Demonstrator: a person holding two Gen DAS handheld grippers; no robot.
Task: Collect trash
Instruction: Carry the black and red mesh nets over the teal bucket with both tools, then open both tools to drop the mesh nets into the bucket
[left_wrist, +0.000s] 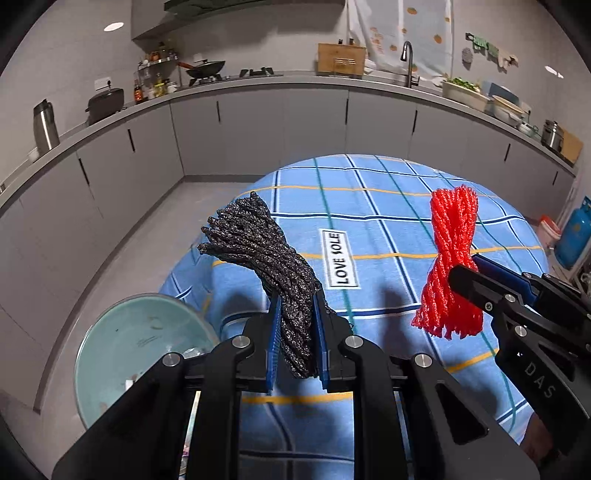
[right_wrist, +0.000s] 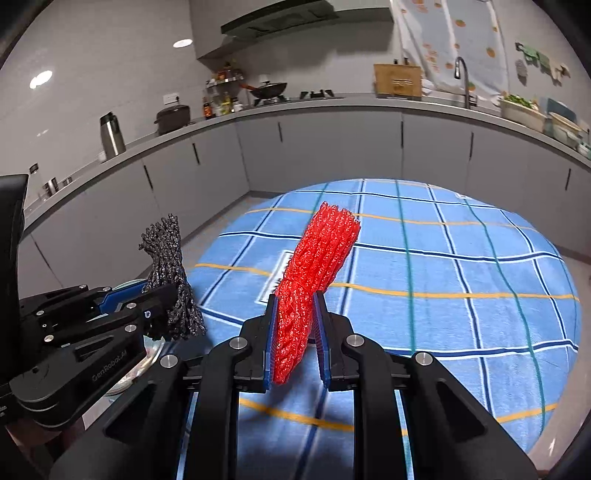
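Both pieces of trash are up off the table now; the left gripper (left_wrist: 295, 332) is clamped on a dark grey foam net (left_wrist: 266, 266), pads pressing its lower half, the top fanning out above the jaws; the right gripper (right_wrist: 297, 336) is pinched tight on a red foam net (right_wrist: 314, 280), which leans up and to the right out of its pads. Neither one is in the bin yet; the pale green bin (left_wrist: 110, 339) sits low on the left, beside the table's edge, and from here the grey net looks the nearer of the two to it. The blue checked tablecloth (left_wrist: 388, 206) shows no other scraps that I can spot; so picking up looks done, and I'd say dropping both into the bin is what's left.
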